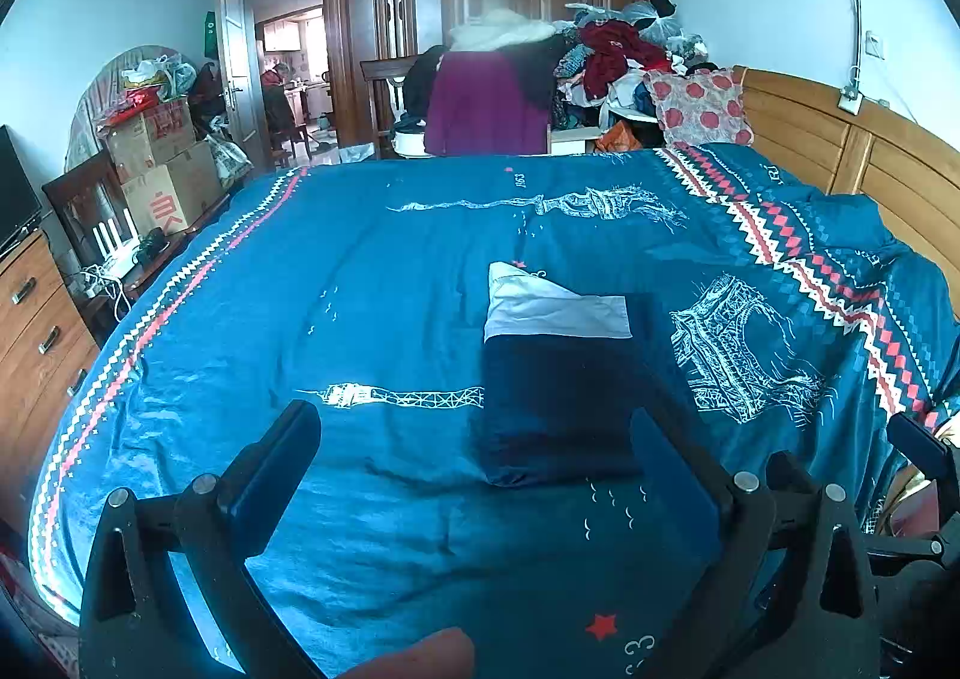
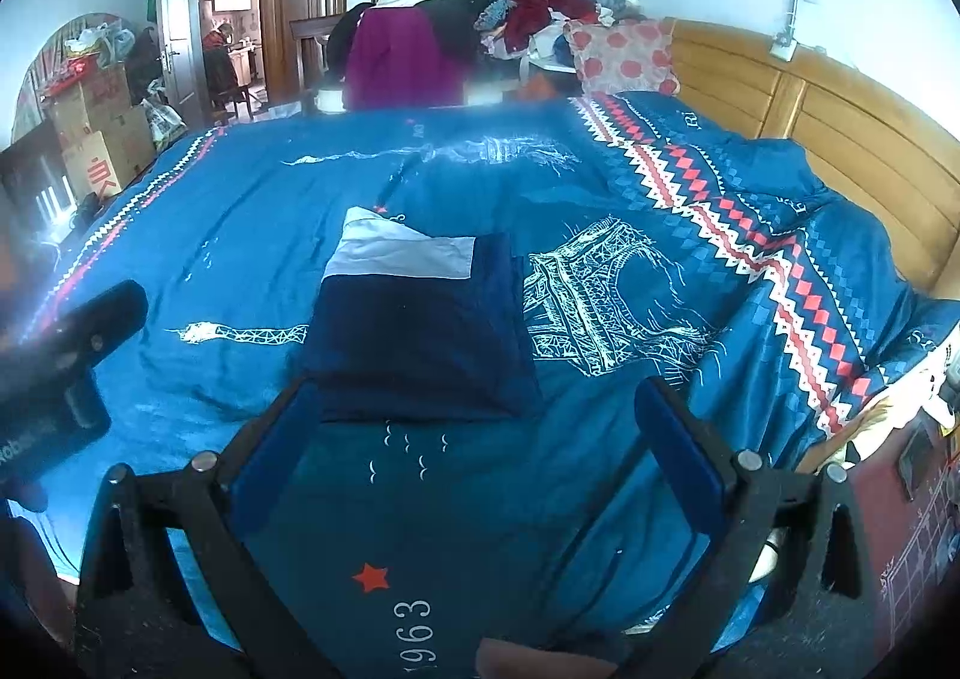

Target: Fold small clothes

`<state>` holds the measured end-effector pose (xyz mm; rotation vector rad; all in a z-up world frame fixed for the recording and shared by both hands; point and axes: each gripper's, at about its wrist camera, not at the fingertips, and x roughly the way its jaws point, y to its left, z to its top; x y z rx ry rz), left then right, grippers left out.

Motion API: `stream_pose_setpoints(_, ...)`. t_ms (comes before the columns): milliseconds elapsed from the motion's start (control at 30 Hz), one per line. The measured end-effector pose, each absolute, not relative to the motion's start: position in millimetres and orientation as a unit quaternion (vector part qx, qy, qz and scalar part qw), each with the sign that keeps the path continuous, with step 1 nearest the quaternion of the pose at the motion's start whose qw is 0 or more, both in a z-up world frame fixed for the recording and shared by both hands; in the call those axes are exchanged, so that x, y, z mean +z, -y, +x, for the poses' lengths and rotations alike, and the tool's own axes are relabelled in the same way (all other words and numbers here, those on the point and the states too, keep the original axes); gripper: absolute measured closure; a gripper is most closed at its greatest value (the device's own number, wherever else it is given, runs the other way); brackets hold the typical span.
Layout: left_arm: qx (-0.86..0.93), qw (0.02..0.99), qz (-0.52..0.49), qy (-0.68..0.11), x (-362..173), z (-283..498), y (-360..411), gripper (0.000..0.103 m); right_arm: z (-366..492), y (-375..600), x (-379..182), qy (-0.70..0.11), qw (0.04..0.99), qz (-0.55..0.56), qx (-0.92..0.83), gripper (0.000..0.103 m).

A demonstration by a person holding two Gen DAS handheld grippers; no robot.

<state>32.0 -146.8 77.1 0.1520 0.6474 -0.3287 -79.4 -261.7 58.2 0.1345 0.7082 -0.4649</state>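
A small dark navy garment [image 1: 558,403] lies folded into a flat rectangle on the blue bedspread [image 1: 372,271], with a pale white-grey band [image 1: 555,310] showing at its far end. In the right wrist view the same folded garment [image 2: 414,337] sits just beyond the fingers. My left gripper [image 1: 474,439] hovers open over the bedspread, the garment's near edge between its fingertips but not touched. My right gripper [image 2: 474,409] is open too, empty, right in front of the garment's near edge. The left gripper's body [image 2: 60,373] shows at the left of the right wrist view.
A wooden headboard [image 1: 840,150] runs along the right side of the bed. A heap of clothes [image 1: 606,54] and a purple garment [image 1: 486,102] stand beyond the far edge. Cardboard boxes [image 1: 162,162] and a drawer chest [image 1: 36,331] are at the left.
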Motion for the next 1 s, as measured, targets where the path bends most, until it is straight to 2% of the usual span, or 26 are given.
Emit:
stream_pose_setpoints(300,-0.156,0.938,0.054,-0.305,80.5,32.6,136.7,0.000,-78.9,259.4,56.1,-0.345,0.908,0.066,-0.226,0.000)
stream_pose_setpoints(500,-0.163,0.952,0.017,-0.260,98.1,22.2,124.2,0.000,-78.5,260.5,55.0,-0.346,0.907,0.065,-0.230,0.000)
stream_pose_setpoints(700,-0.202,0.946,-0.018,-0.255,113.1,15.3,117.8,0.000,-78.4,258.9,60.2,-0.337,0.911,0.060,-0.229,0.000)
stream_pose_setpoints(900,-0.130,0.978,-0.059,-0.155,142.5,-5.8,94.0,0.000,-77.5,259.8,60.5,-0.336,0.911,0.059,-0.229,0.000)
stream_pose_setpoints(1000,-0.111,0.983,-0.069,-0.132,147.6,-10.1,85.0,0.000,-77.6,260.5,60.5,-0.335,0.912,0.059,-0.230,0.000)
